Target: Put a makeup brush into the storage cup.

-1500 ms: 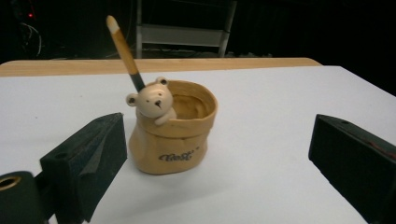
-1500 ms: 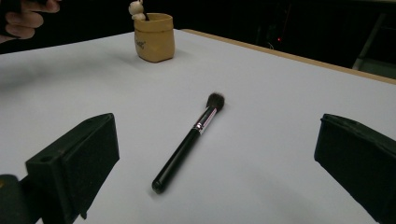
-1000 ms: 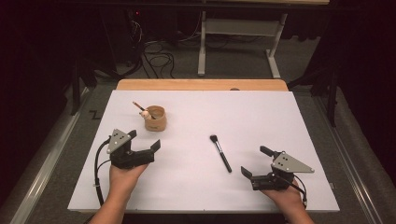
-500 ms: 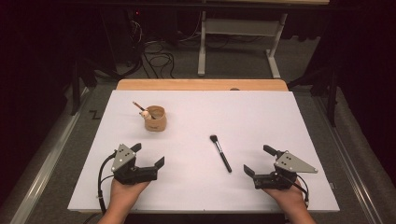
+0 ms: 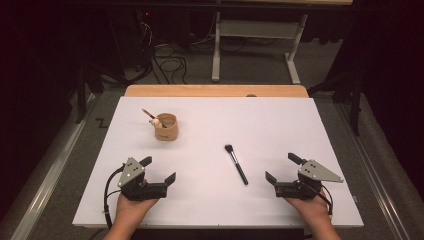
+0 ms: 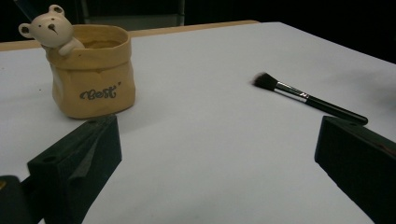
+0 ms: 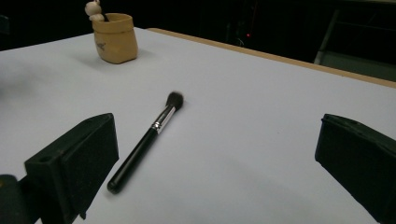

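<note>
While both tongs [image 5: 159, 169] [image 5: 281, 167] gape wide, white board [image 5: 280, 125] tops wooden table [image 5: 200, 90] amid dark room.

We hold two matching black grippers: the left gripper [image 5: 159, 170] and the right gripper [image 5: 282, 168] each carry a grey three-cornered plate on top (small dark screws dot it), blocky black jaws, and a trailing black cable.

Bare desk [image 5: 300, 125] lies all round the brush [image 5: 236, 164], which rests flat with open room on both sides. The only upright obstacle is the cup [image 5: 166, 127], well apart to the brush's far left, a stick leaning from it.
</note>
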### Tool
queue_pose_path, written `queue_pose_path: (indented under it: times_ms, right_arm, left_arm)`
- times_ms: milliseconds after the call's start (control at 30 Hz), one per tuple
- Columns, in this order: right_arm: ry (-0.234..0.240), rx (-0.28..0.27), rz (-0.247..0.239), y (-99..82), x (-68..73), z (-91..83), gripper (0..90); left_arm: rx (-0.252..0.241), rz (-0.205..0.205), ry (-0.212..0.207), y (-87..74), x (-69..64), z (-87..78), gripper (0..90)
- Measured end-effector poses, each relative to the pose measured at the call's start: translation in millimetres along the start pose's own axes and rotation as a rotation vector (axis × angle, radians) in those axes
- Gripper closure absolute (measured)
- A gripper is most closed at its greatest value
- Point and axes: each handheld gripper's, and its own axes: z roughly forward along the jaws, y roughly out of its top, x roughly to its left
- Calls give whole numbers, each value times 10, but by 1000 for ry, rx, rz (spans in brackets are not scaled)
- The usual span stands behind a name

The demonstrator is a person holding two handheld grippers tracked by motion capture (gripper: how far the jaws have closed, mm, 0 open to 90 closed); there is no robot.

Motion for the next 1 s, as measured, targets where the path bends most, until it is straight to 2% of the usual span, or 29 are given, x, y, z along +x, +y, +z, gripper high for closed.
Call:
queue_pose_path:
  times_ms: [233, 333, 500, 633, 700, 867, 1000]
  right_arm:
    - [-50, 30, 24, 9, -51, 55, 3]
    - [-55, 46, 27, 11, -48, 88, 3]
    - [-55, 62, 15, -2, -25, 139, 3]
    - [-61, 72, 18, 15, -30, 139, 5]
    - [-67, 90, 28, 30, -36, 128, 11]
    - [-79, 159, 10, 66, -55, 97, 32]
    - [-86, 223, 21, 80, -48, 84, 38]
  left_arm:
    - [1, -12, -17, -30, 52, 1, 17]
    - [-3, -5, -23, -25, 49, 6, 17]
    - [-3, 30, -34, -23, 33, 28, 16]
    - [-7, 31, -40, -13, 40, 38, 16]
    - [-9, 26, -42, -15, 50, 49, 16]
    - [1, 10, -58, -21, 72, 81, 16]
    - [-20, 10, -67, -7, 47, 41, 16]
